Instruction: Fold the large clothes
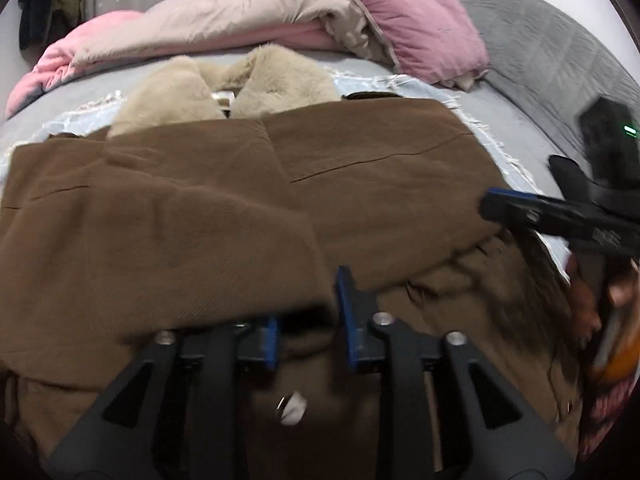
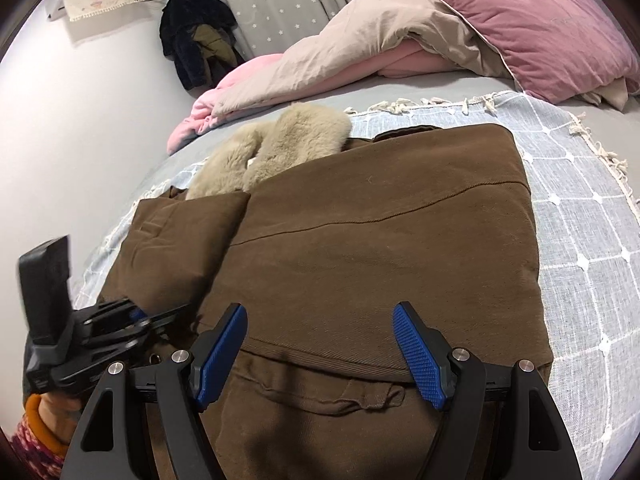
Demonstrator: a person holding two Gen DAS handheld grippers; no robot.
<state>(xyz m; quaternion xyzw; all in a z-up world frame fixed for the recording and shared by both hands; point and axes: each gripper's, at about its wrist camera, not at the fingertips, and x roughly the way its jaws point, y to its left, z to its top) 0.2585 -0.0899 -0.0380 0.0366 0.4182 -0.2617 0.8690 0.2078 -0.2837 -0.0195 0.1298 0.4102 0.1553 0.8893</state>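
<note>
A brown coat with a beige fur collar is lying part-folded on a pale blue fringed throw across a grey-sheeted bed, collar pointing toward the heaped pink-and-beige duvet and mauve pillow. The coat's long axis is running straight away from both grippers, its unfolded lower end — a pocket flap showing — sitting nearest them. The right gripper is hovering over that near end with its blue pads spread wide and nothing between them. The left gripper is sitting low at the near left flap, jaws partly apart, cloth lying beneath and between the pads with no clear pinch; blur makes contact hard to judge. The folded sleeve panel is lying on the left side, so the left hand is nearer to it, while the right is squarely over the hem. The likely next fold is carrying the hem toward the collar, where open throw is waiting on the right and the duvet is crowding the far edge.
</note>
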